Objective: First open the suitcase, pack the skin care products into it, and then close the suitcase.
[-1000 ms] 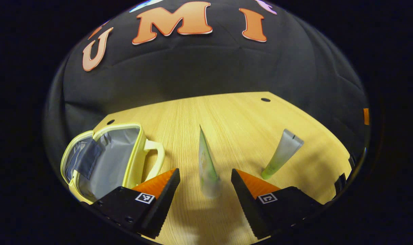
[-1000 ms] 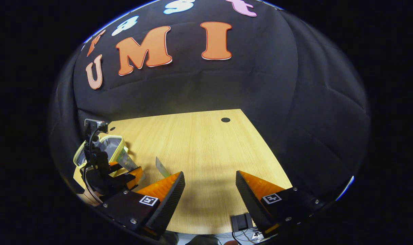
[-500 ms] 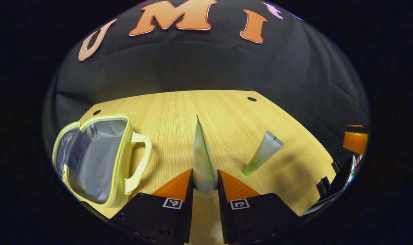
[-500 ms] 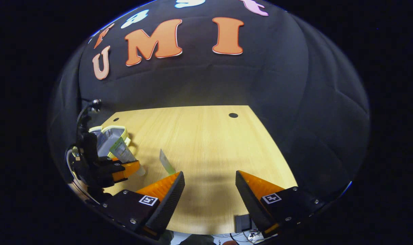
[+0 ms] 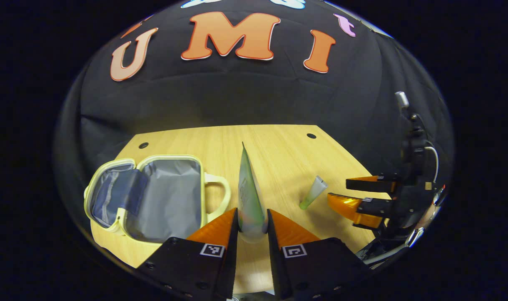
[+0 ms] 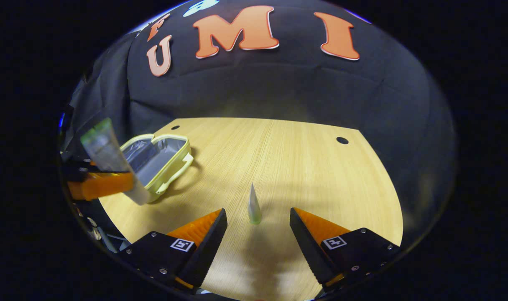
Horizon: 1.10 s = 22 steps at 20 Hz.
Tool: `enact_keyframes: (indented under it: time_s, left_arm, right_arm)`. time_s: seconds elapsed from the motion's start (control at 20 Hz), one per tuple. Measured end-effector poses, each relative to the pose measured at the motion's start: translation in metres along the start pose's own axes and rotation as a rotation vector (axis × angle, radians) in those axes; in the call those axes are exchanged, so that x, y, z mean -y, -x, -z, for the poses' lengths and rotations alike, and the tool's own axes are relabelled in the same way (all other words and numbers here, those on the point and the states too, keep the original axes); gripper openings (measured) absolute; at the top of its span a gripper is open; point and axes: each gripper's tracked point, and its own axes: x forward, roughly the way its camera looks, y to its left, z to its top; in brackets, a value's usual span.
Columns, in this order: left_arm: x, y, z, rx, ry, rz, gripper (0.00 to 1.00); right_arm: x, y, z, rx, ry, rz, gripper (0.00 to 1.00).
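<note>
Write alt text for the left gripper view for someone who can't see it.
The left hand-held gripper is shut on a squeeze tube, held above a wooden table. An open yellow case lies at left; a smaller tube and the open right hand-held gripper are at right.

- Each gripper is built with two wedge-shaped fingers on black blocks; the inner faces are ribbed like saw teeth.
- On the left gripper (image 5: 252, 228), a small square black-and-white marker is fixed on each block, and round screw heads are seen near the bottom edge.
- The right gripper (image 6: 258, 234) carries the same markers and screws.
- On the right gripper's body, a black frame, a pale cable and a silver cap on top are seen in the left gripper view.
</note>
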Motion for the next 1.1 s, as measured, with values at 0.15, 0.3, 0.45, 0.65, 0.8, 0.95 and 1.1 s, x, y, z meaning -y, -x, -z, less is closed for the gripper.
enact_keyframes:
  time_s: [0.15, 0.3, 0.45, 0.65, 0.8, 0.95, 1.1]
  left_arm:
    - [-0.024, 0.017, 0.012, -0.013, 0.019, -0.05, 0.36]
    - [-0.04, 0.028, 0.025, -0.036, 0.042, -0.075, 0.36]
    - [-0.055, 0.03, 0.031, -0.048, 0.04, -0.083, 0.36]
    - [-0.067, 0.036, 0.029, -0.055, 0.036, -0.067, 0.36]
    - [-0.083, 0.045, 0.016, -0.043, 0.05, -0.056, 0.36]
    - [-0.108, 0.056, 0.006, -0.105, 0.052, -0.009, 0.35]
    - [-0.143, 0.054, 0.003, -0.228, 0.081, 0.067, 0.36]
  right_arm:
    - [0.0, -0.035, 0.013, -0.077, -0.027, -0.006, 0.96]
    - [0.0, -0.063, 0.029, -0.134, -0.037, 0.008, 0.8]
    - [-0.005, -0.079, 0.039, -0.165, -0.005, 0.015, 0.63]
    - [-0.009, -0.073, 0.042, -0.211, -0.031, 0.037, 0.36]
    - [-0.016, -0.049, 0.029, -0.2, -0.059, 0.039, 0.31]
    - [-0.032, -0.018, 0.012, -0.185, -0.089, 0.017, 0.3]
    - [-0.061, 0.009, 0.0, -0.163, -0.149, -0.036, 0.3]
